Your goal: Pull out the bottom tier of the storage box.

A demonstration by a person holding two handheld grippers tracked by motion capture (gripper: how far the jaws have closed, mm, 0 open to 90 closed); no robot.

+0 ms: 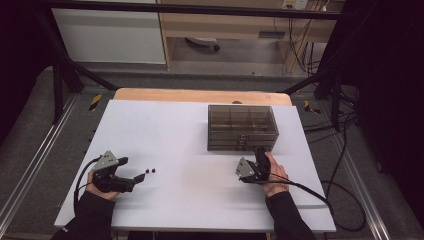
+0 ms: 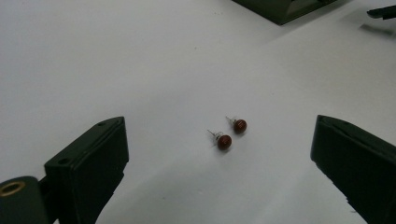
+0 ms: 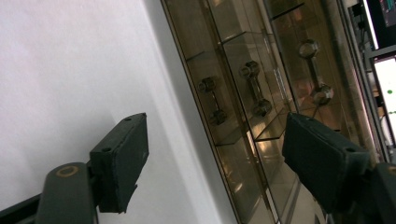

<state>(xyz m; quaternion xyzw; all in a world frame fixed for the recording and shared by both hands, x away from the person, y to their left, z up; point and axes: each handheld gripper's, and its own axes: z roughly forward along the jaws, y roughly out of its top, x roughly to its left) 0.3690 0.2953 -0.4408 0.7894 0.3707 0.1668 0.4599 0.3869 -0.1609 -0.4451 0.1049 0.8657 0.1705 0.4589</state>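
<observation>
White table (image 1: pixel 190 195) was almost bare: two red earrings (image 2: pixel 232 134) lay loose between my wide-open, empty left claw (image 1: pixel 141 177), and my half-open, empty right claw (image 1: pixel 259 151) faced the closed drawer box (image 1: pixel 242 127) mid-frame.

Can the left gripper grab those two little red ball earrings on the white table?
Probably yes. The left gripper has its jaws wide open, and the two small red ball earrings lie on the bare white table just ahead, nothing between them.

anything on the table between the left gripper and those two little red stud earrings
Nothing visible. The two red stud earrings lie on bare white table just ahead of the left gripper, whose open jaws stand apart on either side.
</observation>
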